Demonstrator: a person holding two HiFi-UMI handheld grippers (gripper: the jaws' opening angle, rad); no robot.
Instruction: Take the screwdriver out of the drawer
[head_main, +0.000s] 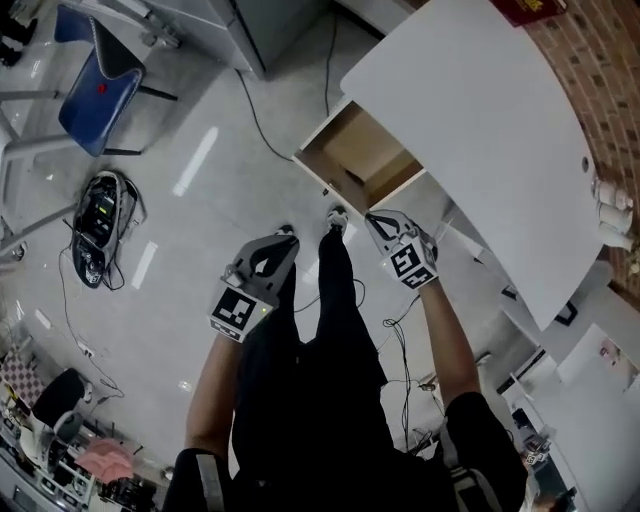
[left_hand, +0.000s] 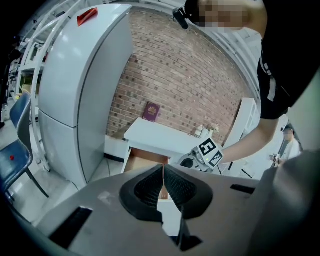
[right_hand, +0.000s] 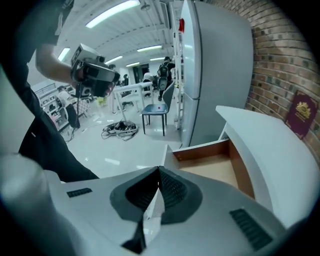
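Observation:
The wooden drawer (head_main: 372, 150) stands pulled out from under the white table (head_main: 480, 120). A thin dark item (head_main: 352, 178) lies on its floor, too small to tell what it is. In the right gripper view the drawer (right_hand: 212, 162) shows only bare tan board. My left gripper (head_main: 284, 236) hangs over the floor, short of the drawer's front, jaws shut with nothing in them (left_hand: 162, 169). My right gripper (head_main: 373, 219) is just in front of the drawer's near corner, also shut and holding nothing (right_hand: 159, 173).
A dark red booklet (left_hand: 151, 111) lies on the table against the brick wall (left_hand: 190, 80). A tall white cabinet (left_hand: 75, 90) stands left of the table. A blue chair (head_main: 95, 85) and a bundle of cables (head_main: 100, 220) are on the floor. My legs (head_main: 330, 330) are below the grippers.

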